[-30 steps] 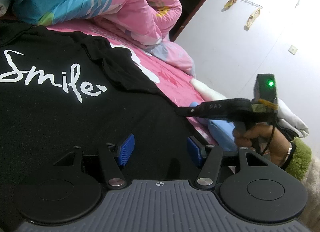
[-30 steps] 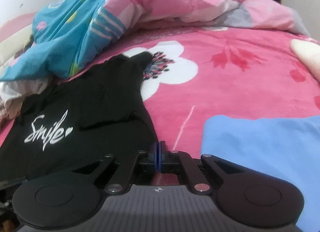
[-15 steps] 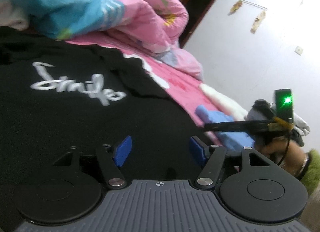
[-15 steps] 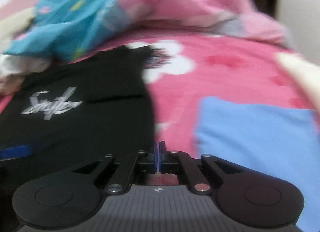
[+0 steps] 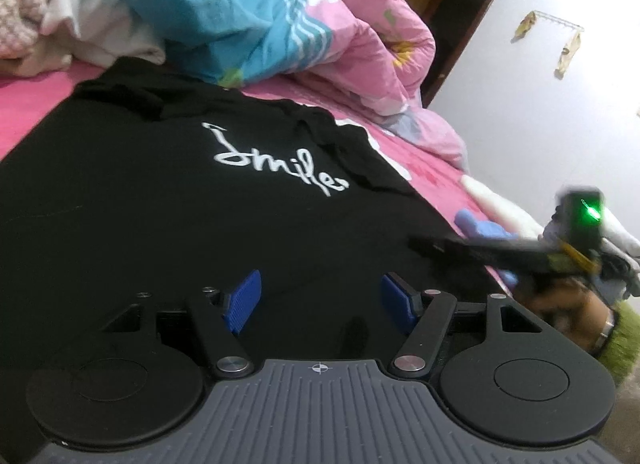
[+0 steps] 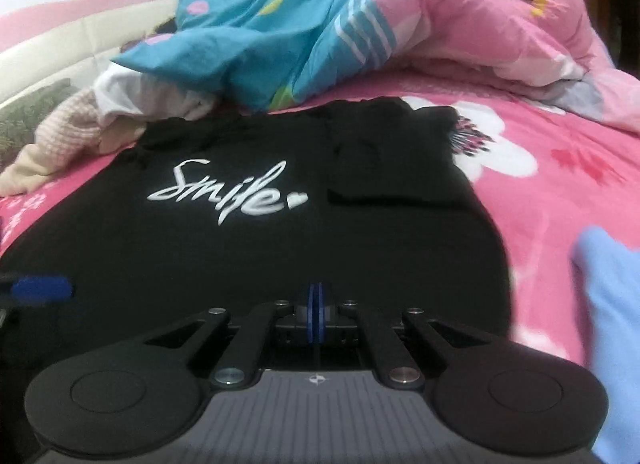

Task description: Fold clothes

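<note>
Left gripper (image 5: pixel 320 300), jaws parting slightly wider and holding nothing, is swinging across the black T-shirt (image 5: pixel 160 204); right gripper (image 6: pixel 316 318), blades together, is following. Shirt is lying spread on pink bedsheet (image 6: pixel 560 192), fold pending.

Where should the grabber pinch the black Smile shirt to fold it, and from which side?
Probably the bottom hem of the black shirt, the edge nearest both grippers. The shirt lies flat and face up on the pink bedsheet, so that thin edge is easiest to pinch, coming low from the near side. The left gripper is open above the fabric; the right gripper is shut, holding nothing.
</note>
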Demonstrator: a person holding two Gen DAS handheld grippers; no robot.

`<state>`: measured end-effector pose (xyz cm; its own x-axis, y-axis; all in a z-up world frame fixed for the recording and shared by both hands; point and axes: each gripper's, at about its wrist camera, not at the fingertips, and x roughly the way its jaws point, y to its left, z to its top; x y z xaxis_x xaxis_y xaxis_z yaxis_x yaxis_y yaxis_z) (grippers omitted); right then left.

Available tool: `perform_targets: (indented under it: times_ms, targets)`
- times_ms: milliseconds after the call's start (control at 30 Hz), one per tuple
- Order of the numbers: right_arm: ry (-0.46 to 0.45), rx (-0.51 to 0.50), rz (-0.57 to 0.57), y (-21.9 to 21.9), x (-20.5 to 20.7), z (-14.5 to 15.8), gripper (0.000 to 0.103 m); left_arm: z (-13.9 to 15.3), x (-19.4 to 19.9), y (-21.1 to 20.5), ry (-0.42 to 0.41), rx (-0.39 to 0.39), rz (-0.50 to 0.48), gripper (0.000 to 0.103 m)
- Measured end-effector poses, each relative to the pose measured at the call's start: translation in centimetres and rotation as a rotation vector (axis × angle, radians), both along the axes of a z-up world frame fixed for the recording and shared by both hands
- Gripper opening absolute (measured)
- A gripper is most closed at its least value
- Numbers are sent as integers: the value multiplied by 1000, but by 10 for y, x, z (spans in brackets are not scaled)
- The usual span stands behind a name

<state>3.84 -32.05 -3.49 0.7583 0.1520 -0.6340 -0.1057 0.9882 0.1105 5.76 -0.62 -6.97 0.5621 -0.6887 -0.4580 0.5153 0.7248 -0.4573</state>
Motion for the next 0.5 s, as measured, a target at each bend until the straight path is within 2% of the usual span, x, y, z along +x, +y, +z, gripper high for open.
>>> perform_targets:
  times_ms: [200,333,433,500]
  targets:
    - [90,-78,-40,-7,-81,22,2,1,1,9,-8,-1,7,67]
    - [64,-69,-45,8,-78,43,3,6,-6,5,-31,38,30,67]
    - [-32,-10,59,41,-42,48,3,8,-16,10,-34,81,47,67]
    - [-50,12,118,63,-15,41,3,9,-23,16,-28,107,66,67]
